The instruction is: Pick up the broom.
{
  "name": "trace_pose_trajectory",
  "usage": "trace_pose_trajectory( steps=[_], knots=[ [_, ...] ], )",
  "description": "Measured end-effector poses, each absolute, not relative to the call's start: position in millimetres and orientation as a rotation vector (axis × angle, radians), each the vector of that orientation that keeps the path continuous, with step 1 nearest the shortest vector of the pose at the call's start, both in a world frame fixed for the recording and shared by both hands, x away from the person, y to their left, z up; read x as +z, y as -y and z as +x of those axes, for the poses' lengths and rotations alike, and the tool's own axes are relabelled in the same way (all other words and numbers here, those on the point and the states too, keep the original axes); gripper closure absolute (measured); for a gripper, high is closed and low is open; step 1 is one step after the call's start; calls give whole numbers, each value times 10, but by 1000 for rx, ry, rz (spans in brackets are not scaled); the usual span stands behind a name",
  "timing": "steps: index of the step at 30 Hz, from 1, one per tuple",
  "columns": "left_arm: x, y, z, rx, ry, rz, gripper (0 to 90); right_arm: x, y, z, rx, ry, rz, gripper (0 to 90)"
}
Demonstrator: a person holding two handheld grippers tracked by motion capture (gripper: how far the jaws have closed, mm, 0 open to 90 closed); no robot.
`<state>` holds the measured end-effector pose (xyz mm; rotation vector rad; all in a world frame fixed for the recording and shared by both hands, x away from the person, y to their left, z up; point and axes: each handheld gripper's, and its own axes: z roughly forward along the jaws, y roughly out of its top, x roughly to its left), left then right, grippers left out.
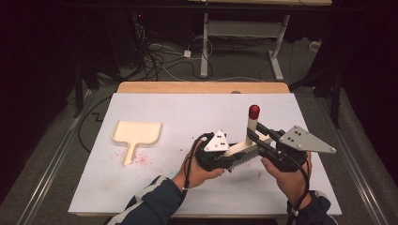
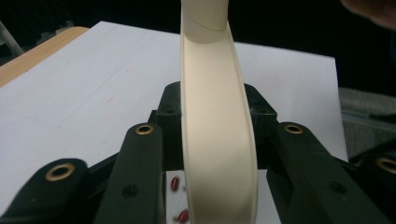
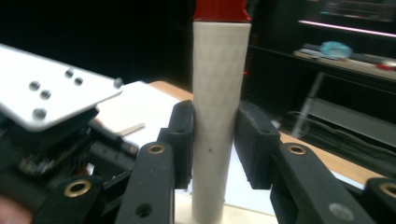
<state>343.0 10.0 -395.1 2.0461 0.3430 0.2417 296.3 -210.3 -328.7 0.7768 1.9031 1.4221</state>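
Note:
A cream hand brush (image 1: 245, 151) is held above the white table sheet (image 1: 178, 110), its handle (image 1: 253, 124) standing upright with a red cap (image 1: 254, 111). My left gripper (image 1: 228, 158) is shut on the brush's cream head (image 2: 217, 140), and in the left gripper view the pads press on both sides of its curved back. My right gripper (image 1: 255, 136) is shut on the handle (image 3: 217, 107), with the red cap (image 3: 219, 9) above the jaws. A cream dustpan (image 1: 136, 133) lies flat at the left of the sheet, apart from both grippers.
Red crumbs (image 1: 141, 159) are scattered around the dustpan's handle, and a few red bits (image 2: 175, 183) lie on the sheet under the brush. The table's wooden edge (image 1: 202, 87) runs along the back. Cables and a desk frame (image 1: 205, 47) stand on the floor beyond.

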Motion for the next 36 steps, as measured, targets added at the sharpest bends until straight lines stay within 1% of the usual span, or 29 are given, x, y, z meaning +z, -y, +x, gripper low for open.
trace_pose_trajectory(
  steps=[2,4,5,7,9,12,18,20,21,22,23,27,28,30,32,33,34,35,36],
  knots=[
    [-3920,-208,3418,247,-320,2070,660,-3269,2105,2960,1445,-1970,724,631],
    [-3906,-263,3408,246,-313,2076,661,-3264,2103,2962,1461,-2066,663,555],
    [-3883,-368,3390,234,-292,2089,661,-3271,2094,2977,1453,-2153,629,532],
    [-3875,-419,3377,224,-278,2095,661,-3303,2098,2972,1440,-2175,578,510],
    [-3864,-562,3313,210,-240,2113,661,-3343,2093,3000,1436,-2268,513,448],
    [-3874,-676,3237,174,-196,2129,660,-3433,2009,3012,1349,-2400,389,428],
    [-3939,-772,3073,128,-103,2179,660,-3645,1808,3053,1215,-2581,255,410],
    [-3951,-785,3053,121,-94,2184,660,-3721,1757,3075,1199,-2656,203,444],
    [-3973,-808,3026,102,-70,2193,660,-3760,1729,3082,1183,-2688,170,445],
    [-3984,-815,3016,98,-64,2199,659,-3794,1703,3083,1165,-2718,151,474],
    [-3995,-821,3010,102,-63,2203,659,-3825,1683,3089,1171,-2750,131,534],
    [-4006,-867,3041,71,-74,2180,649,-3917,1617,3138,1204,-2802,90,605],
    [-4000,-877,3048,82,-70,2183,642,-3931,1617,3143,1230,-2809,113,622],
    [-3994,-883,3053,91,-68,2184,613,-3944,1631,3146,1254,-2829,135,654],
    [-3986,-889,3060,103,-70,2183,590,-3944,1625,3142,1260,-2820,129,666],
    [-3968,-900,3051,147,-76,2189,571,-3943,1617,3158,1275,-2808,99,670],
    [-3968,-900,3051,147,-76,2189,526,-3939,1620,3149,1268,-2808,118,671],
    [-3933,-936,3046,216,-104,2190,479,-3934,1629,3137,1249,-2805,143,672],
    [-3913,-971,3050,235,-117,2186,459,-3931,1642,3149,1242,-2800,142,672]
  ],
)
